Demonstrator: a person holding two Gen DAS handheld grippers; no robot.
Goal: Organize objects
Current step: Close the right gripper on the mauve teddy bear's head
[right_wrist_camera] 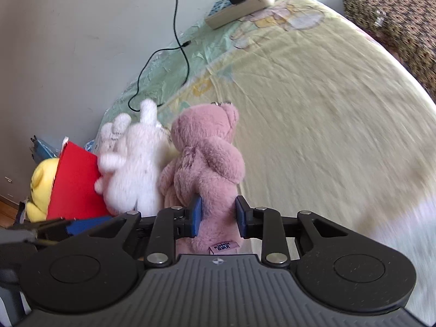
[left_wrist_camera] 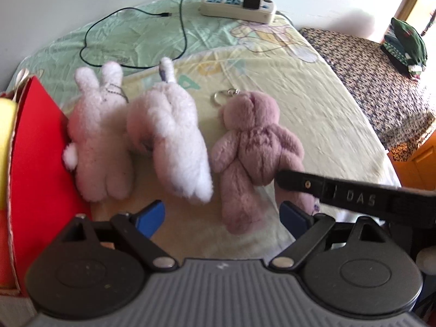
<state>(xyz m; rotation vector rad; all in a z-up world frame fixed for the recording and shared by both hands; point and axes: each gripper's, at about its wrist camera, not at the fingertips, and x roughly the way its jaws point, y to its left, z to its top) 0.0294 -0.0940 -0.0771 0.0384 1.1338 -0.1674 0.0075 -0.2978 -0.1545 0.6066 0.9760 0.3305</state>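
Observation:
A pink plush bear [left_wrist_camera: 253, 150] lies face down on the pale yellow bedsheet [left_wrist_camera: 313, 103], with a key ring at its head. My right gripper [right_wrist_camera: 218, 216] is shut on one leg of the pink bear [right_wrist_camera: 207, 158]; its black finger [left_wrist_camera: 340, 193] crosses that leg in the left wrist view. My left gripper [left_wrist_camera: 222, 218] is open, and the bear's other leg lies between its blue pads without touching them. A white bunny [left_wrist_camera: 98, 136] and a second white plush [left_wrist_camera: 174, 136] lie side by side left of the bear.
A red box [left_wrist_camera: 35, 150] stands against the bunny at the left, with a yellow plush [right_wrist_camera: 41, 188] inside. A power strip [left_wrist_camera: 239, 5] and black cable [left_wrist_camera: 136, 27] lie at the head of the bed. A patterned cover [left_wrist_camera: 376, 81] with green clothing [left_wrist_camera: 406, 46] is at the right.

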